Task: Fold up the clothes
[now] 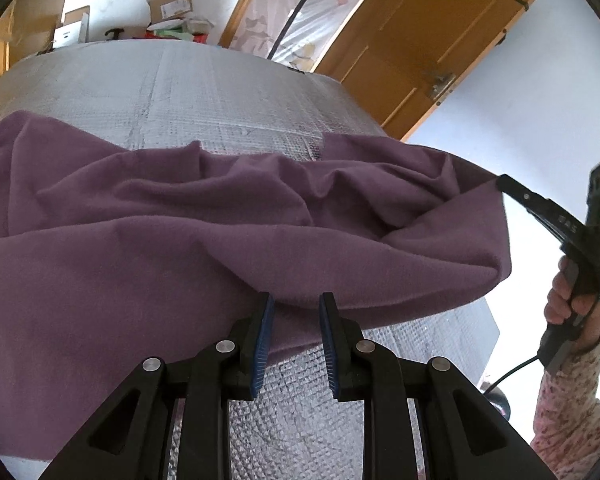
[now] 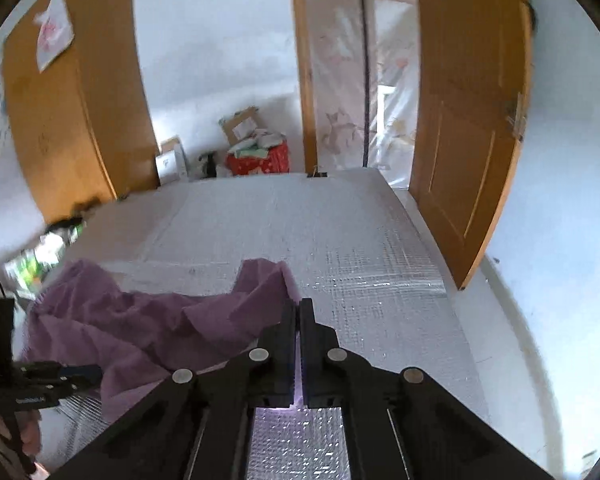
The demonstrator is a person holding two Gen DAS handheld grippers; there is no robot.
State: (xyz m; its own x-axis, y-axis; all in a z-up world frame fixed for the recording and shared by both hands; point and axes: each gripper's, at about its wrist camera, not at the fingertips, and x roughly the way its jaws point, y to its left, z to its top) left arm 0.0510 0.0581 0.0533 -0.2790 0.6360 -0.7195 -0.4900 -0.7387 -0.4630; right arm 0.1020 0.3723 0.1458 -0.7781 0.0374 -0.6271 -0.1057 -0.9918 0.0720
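A purple cloth (image 1: 180, 248) lies rumpled across the silver quilted table cover (image 1: 188, 88). My left gripper (image 1: 296, 300) is at the cloth's near edge. A bunched fold fills the gap between its blue pads (image 1: 262, 344), so it grips that edge. In the right wrist view the same gripper (image 2: 96, 372) sits at the cloth's lower left edge. My right gripper (image 2: 298, 304) is shut on a corner of the cloth (image 2: 140, 320), with purple showing between its fingers. Seen from the left wrist, the right gripper (image 1: 502, 182) holds that corner lifted off the table at the right.
A person's hand (image 1: 572, 308) in a flowered sleeve holds the right gripper past the table's right edge. An open wooden door (image 2: 468, 140) stands at the far right. Boxes and a red bag (image 2: 260, 156) sit beyond the far edge, with a wardrobe (image 2: 72, 120) to their left.
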